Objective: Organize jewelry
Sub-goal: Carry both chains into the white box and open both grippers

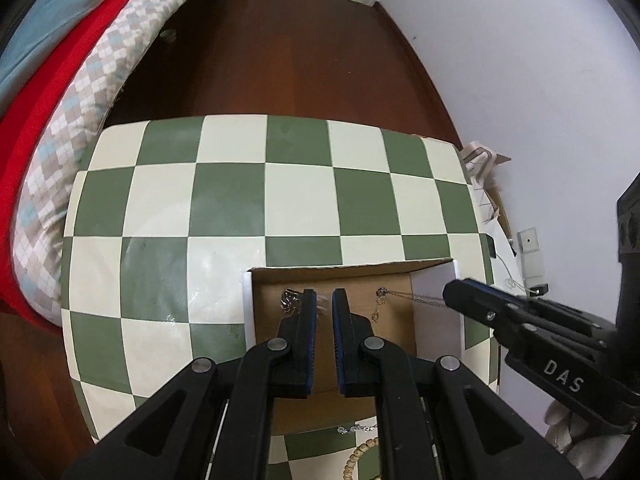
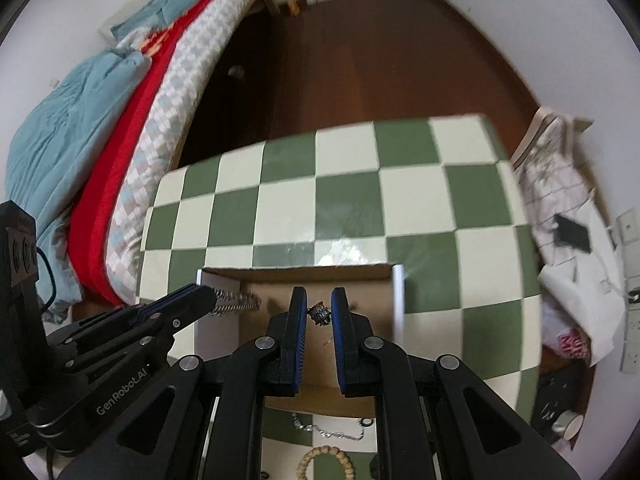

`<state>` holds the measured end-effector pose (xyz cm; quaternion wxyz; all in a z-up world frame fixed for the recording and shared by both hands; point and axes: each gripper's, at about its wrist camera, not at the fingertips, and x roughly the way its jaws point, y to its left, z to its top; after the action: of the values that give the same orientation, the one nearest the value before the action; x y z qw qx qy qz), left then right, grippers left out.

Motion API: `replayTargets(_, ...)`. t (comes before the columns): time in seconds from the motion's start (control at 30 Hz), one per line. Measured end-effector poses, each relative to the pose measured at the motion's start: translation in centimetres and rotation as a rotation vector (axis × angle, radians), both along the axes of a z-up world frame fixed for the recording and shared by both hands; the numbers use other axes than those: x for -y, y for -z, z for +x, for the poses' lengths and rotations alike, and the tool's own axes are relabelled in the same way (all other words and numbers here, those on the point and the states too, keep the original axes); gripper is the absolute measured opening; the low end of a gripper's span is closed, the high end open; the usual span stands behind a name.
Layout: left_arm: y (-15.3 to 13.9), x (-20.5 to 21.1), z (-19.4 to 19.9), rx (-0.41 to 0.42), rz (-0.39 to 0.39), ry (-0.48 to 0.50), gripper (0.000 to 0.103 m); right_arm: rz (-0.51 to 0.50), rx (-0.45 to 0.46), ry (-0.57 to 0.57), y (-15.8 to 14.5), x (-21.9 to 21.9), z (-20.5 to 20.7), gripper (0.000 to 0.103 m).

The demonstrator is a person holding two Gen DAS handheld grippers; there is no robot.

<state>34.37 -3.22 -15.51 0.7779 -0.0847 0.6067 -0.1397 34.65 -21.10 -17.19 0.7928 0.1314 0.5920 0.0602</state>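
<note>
An open cardboard box (image 1: 434, 276) (image 2: 396, 300) sits on the checkered table. My left gripper (image 1: 324, 300) hovers over the box with its jaws a narrow gap apart; a blurred silvery piece shows between the tips. The right wrist view shows the left gripper (image 2: 208, 298) with a silver chain (image 2: 236, 304) hanging from its tips. My right gripper (image 2: 319, 304) is over the box, a small dark charm (image 2: 319, 314) between its fingers. In the left wrist view, the right gripper (image 1: 450, 298) holds a thin chain necklace (image 1: 412, 296) stretched into the box. A dark metal piece (image 1: 290, 300) lies inside.
On the table near me lie a silver bracelet (image 2: 328, 432), a wooden bead bracelet (image 2: 326, 464) and a small black ring (image 2: 365, 423). A bed with red and blue bedding (image 2: 100, 140) is at the left. Clutter and a bag (image 2: 560, 200) are at the right by the wall.
</note>
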Motion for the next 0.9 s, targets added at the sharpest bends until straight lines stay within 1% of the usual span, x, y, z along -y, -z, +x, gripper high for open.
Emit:
replayTargets(0.03,0.0,-0.1,0.1,-0.001,-0.001,-0.003,0.008,0.011,-0.023,0.001,0.5,0.1,0.3,0.014)
replayTargets(0.1,-0.3,-0.1,0.2,0.011,0.027,-0.01,0.009,0.026,-0.064,-0.002,1.4,0.3,0.9,0.014)
replayTargets(0.13,-0.5,-0.2,0.2,0.02,0.044,-0.012,0.009,0.022,-0.071,-0.002,1.5,0.4,0.9,0.019)
replayTargets(0.17,-0.7,-0.2,0.1,0.032,0.07,-0.017,0.014,0.014,-0.076,0.001,1.7,0.5,0.9,0.024)
replayTargets(0.23,-1.1,-0.4,-0.1,0.056,0.109,-0.021,0.035,0.009,-0.085,0.001,1.9,0.7,1.0,0.047)
replayTargets(0.27,-1.4,-0.5,-0.4,0.078,0.144,-0.025,0.056,-0.003,-0.087,0.002,1.9,0.8,0.8,0.051)
replayTargets(0.3,-1.6,-0.6,-0.6,0.098,0.161,-0.029,0.064,-0.016,-0.085,0.004,1.8,0.8,0.7,0.054)
replayTargets(0.33,-1.8,-0.7,-0.9,0.118,0.181,-0.035,0.065,-0.028,-0.083,0.006,1.8,0.9,0.5,0.058)
replayTargets(0.37,-1.9,-0.8,-1.2,0.133,0.206,-0.038,0.072,-0.042,-0.083,0.011,1.7,1.1,0.3,0.06)
replayTargets(0.4,-2.0,-1.0,-1.5,0.144,0.233,-0.041,0.083,-0.061,-0.08,0.014,1.6,1.2,0.1,0.066)
replayTargets(0.43,-2.0,-1.1,-1.7,0.156,0.256,-0.047,0.088,-0.087,-0.073,0.014,1.5,1.3,-0.2,0.074)
replayTargets(0.47,-2.0,-1.2,-2.1,0.167,0.275,-0.051,0.098,-0.119,-0.068,0.012,1.5,1.3,-0.7,0.079)
replayTargets(0.5,-1.9,-1.3,-2.6,0.175,0.293,-0.053,0.103,-0.148,-0.063,0.009,1.5,1.2,-1.0,0.089)
replayTargets(0.53,-1.9,-1.4,-2.9,0.179,0.307,-0.056,0.103,-0.176,-0.06,0.005,1.6,1.1,-1.5,0.096)
replayTargets(0.63,-1.7,-1.9,-4.3,0.194,0.33,-0.072,0.103,-0.225,-0.06,0.0,2.1,0.9,-2.8,0.098)
replayTargets(0.7,-1.8,-2.0,-5.1,0.202,0.329,-0.081,0.103,-0.257,-0.053,-0.007,2.5,0.6,-3.8,0.103)
replayTargets(0.83,-2.2,-2.1,-6.6,0.218,0.328,-0.096,0.103,-0.298,-0.028,-0.011,2.6,0.2,-5.7,0.103)
replayTargets(0.9,-2.5,-2.2,-7.4,0.223,0.326,-0.106,0.103,-0.303,-0.012,-0.009,2.4,0.0,-6.5,0.103)
